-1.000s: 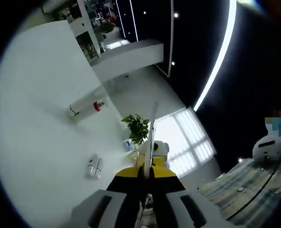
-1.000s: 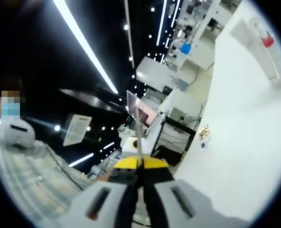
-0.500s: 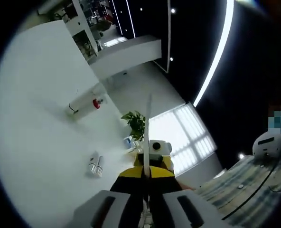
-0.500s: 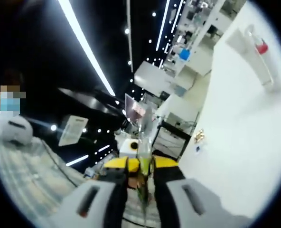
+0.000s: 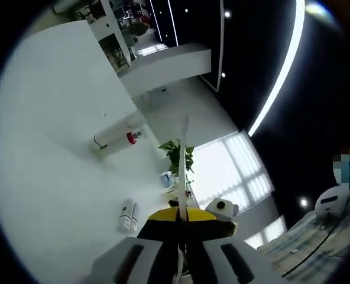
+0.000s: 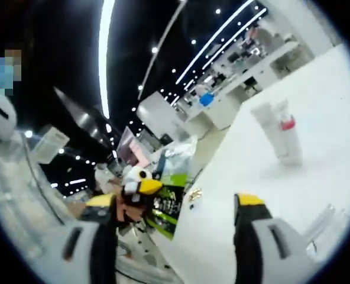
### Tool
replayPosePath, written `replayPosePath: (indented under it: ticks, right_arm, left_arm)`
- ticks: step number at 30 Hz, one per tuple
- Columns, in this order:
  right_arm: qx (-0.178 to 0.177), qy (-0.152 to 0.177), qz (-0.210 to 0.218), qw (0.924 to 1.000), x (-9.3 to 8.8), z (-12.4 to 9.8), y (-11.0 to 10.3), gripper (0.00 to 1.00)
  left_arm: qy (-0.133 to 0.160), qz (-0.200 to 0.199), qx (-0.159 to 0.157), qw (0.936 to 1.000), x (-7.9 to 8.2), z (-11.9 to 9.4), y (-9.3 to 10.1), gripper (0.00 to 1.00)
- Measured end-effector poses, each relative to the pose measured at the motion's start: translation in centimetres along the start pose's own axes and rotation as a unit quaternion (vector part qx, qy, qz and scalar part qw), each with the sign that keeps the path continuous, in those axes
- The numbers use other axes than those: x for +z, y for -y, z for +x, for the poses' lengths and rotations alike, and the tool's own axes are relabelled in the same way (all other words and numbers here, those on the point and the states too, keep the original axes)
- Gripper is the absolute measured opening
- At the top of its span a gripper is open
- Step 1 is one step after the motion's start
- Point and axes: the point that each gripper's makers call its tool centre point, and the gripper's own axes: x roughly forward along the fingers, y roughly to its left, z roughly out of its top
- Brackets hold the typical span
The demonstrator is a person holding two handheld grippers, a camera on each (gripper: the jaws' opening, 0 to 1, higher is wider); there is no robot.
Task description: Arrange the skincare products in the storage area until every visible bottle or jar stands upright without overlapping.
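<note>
Here the left gripper (image 5: 179, 222) is seen clenched near a potted plant (image 5: 178, 155); the right gripper (image 6: 181, 210) is spread apart.

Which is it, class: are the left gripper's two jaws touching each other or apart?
Touching. In the left gripper view, the left gripper has its yellow-tipped jaws pressed together with no gap between them.

Left gripper view: a wall-mounted box (image 5: 113, 139) sits above and left of a potted plant (image 5: 180, 155), a small twin fixture (image 5: 128, 214) lies below both on the same wall (image 5: 51, 148), and a window (image 5: 228, 171) lies to the plant's right. Right gripper view: the wall-mounted box (image 6: 279, 137) stands at right on the wall (image 6: 317, 106), with shelving units (image 6: 219, 106) behind and to its left.
</note>
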Motion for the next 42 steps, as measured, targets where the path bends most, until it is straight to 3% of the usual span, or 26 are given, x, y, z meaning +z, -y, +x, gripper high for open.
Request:
replayPosePath:
  ticks: [6,8,13,23,35,42]
  right_arm:
    - [-0.085,-0.003,-0.045,0.9954,0.7,-2.2,3.0,0.99]
    - [-0.117,-0.014,-0.063,0.9910,0.6,-3.4,4.1,0.99]
    - [-0.154,-0.019,-0.097,0.9831,0.9,-5.0,4.9,0.99]
    - [-0.186,-0.047,-0.124,0.9736,0.0,-6.7,5.4,0.99]
    - [-0.213,-0.061,-0.106,0.9693,-1.5,-8.5,6.6,0.99]
    - [-0.221,-0.070,-0.099,0.9677,-2.0,-8.9,7.2,0.99]
  left_arm:
    - [-0.014,-0.008,0.021,0.9996,1.7,1.7,-1.9,0.02]
    - [-0.022,-0.014,0.035,0.9991,2.5,2.5,-3.2,0.02]
    - [-0.033,-0.027,0.057,0.9975,4.1,3.4,-5.4,0.02]
    - [-0.017,-0.053,0.091,0.9943,7.5,4.5,-9.5,0.02]
    - [-0.041,-0.058,0.137,0.9881,7.6,7.2,-11.2,0.02]
    - [-0.050,-0.061,0.150,0.9856,8.6,7.6,-12.9,0.02]
